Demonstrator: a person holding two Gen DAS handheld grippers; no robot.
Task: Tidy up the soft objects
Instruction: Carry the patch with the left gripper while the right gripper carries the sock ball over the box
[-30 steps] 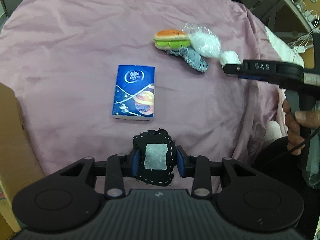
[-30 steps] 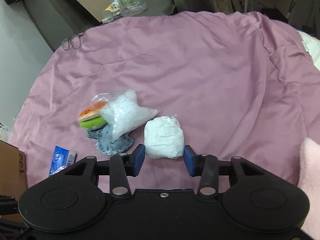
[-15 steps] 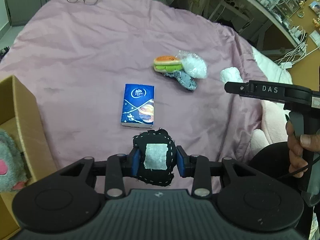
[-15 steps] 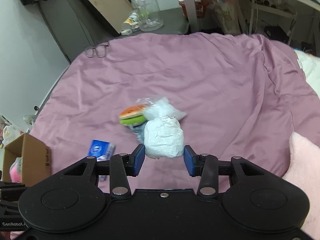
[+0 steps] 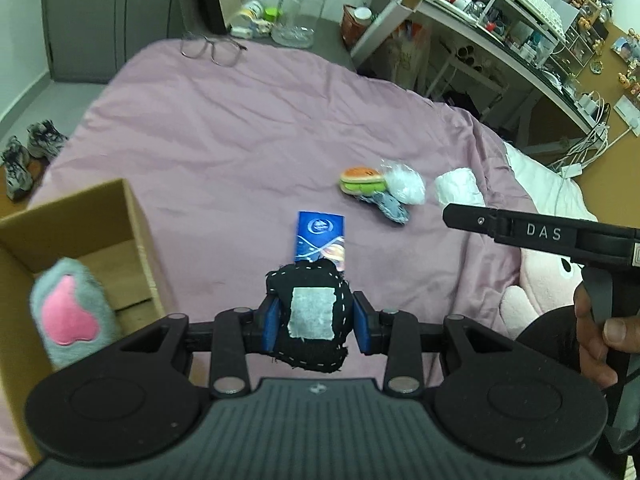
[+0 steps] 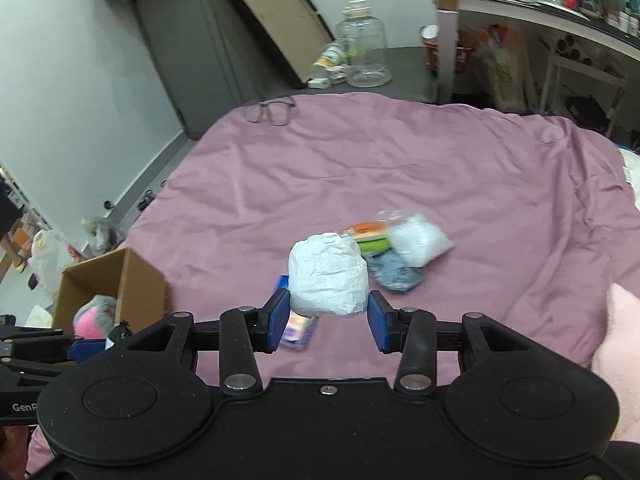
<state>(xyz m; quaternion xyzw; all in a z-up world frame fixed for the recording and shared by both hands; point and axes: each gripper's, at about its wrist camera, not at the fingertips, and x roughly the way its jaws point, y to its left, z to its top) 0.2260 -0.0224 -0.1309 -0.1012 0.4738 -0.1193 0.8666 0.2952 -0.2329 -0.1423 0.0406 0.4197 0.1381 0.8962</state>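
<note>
While both claws pinch loads, left gripper (image 5: pixel 313 322) on black patch pouch (image 5: pixel 310 320), right gripper (image 6: pixel 328 316) on white wad (image 6: pixel 328 274), cardboard box (image 5: pixel 80 236) lies left, nearer the left hand's claw

Glasses (image 6: pixel 270 110) lie at the far edge of the purple bedspread (image 6: pixel 400 168). Beyond it a clear jar (image 6: pixel 363 53) stands on the floor; shoes (image 5: pixel 28 156) sit left of the bed.
</note>
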